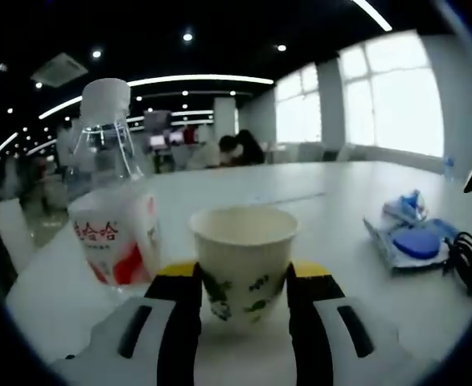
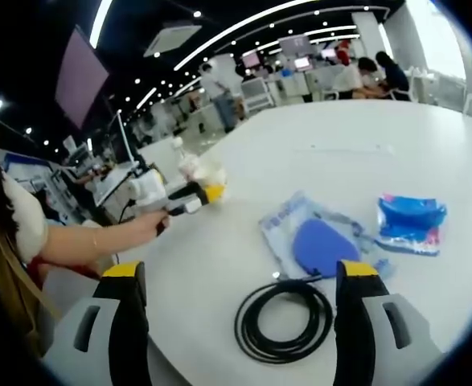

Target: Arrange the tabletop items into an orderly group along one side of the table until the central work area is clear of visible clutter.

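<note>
A paper cup [image 1: 244,257] with a green leaf print sits between the black, yellow-tipped jaws of my left gripper [image 1: 244,277], which press on both its sides. A clear bottle [image 1: 111,209] with a white cap and red-white label stands just left of the cup. My right gripper [image 2: 242,272] is open and wide over a black cable coil [image 2: 242,326] lying on the white table [image 2: 340,137]. Beyond the coil lie a clear pouch holding a blue oval thing [image 2: 316,241] and a blue packet [image 2: 412,221]. At the far left, a person's hand holds the left gripper [image 2: 186,199].
The table's near left edge [image 1: 34,273] runs close to the bottle. The pouch [image 1: 416,241] and the cable coil [image 1: 469,261] lie at the right of the left gripper view. People and desks stand beyond the table's far end.
</note>
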